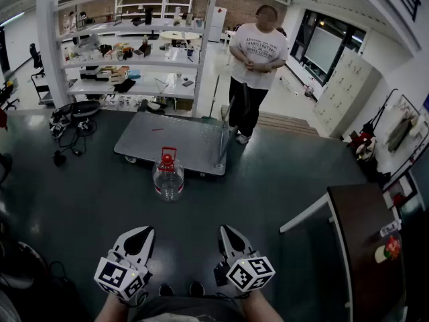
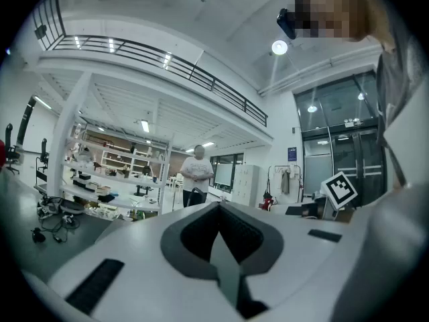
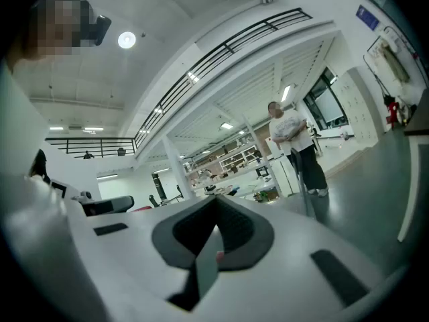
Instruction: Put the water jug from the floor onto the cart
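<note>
A clear water jug (image 1: pixel 168 178) with a red cap and handle stands upright on the dark floor, just in front of the grey flat cart (image 1: pixel 175 138). The cart's bed is bare apart from a small red mark, and its push handle (image 1: pixel 224 134) rises at the right end. My left gripper (image 1: pixel 145 231) and right gripper (image 1: pixel 223 231) are held low and near me, side by side, well short of the jug. Both point level toward it with jaws together and nothing between them. The left gripper view shows only its own closed jaws and the room; the right gripper view likewise.
A person in a white shirt (image 1: pixel 258 59) stands behind the cart's handle end. White shelving (image 1: pixel 127 52) full of items fills the back left. Cables and gear (image 1: pixel 67 123) lie on the floor at left. A dark table (image 1: pixel 365 247) stands at right.
</note>
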{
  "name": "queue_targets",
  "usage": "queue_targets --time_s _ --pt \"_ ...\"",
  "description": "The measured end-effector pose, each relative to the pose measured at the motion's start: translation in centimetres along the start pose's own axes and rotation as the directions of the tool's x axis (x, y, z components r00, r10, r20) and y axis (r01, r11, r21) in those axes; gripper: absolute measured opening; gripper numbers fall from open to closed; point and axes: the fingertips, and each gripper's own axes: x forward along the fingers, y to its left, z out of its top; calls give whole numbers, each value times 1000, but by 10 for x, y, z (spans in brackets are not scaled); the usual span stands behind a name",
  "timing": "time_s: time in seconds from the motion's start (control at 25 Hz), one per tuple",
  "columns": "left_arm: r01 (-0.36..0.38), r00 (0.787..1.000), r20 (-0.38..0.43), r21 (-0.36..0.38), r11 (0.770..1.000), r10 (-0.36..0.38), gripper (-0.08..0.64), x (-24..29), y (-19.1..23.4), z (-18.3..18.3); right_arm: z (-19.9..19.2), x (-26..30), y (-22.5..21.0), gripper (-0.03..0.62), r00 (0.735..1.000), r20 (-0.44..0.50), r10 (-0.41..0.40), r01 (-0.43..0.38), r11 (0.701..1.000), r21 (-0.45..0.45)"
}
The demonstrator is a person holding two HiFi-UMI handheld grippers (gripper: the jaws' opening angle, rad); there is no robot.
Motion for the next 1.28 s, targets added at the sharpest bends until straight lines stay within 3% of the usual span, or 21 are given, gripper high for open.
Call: queue_targets --time_s 0.6,1.28 --pt "1 1000 6 4 1000 -1 7 -7 10 -6 -12 13 11 -11 999 -42 17 -18 999 -27" --pt "-23 1000 -6 -18 1000 23 6 -40 73 -15 -47 55 48 -11 998 -54 -10 11 1000 8"
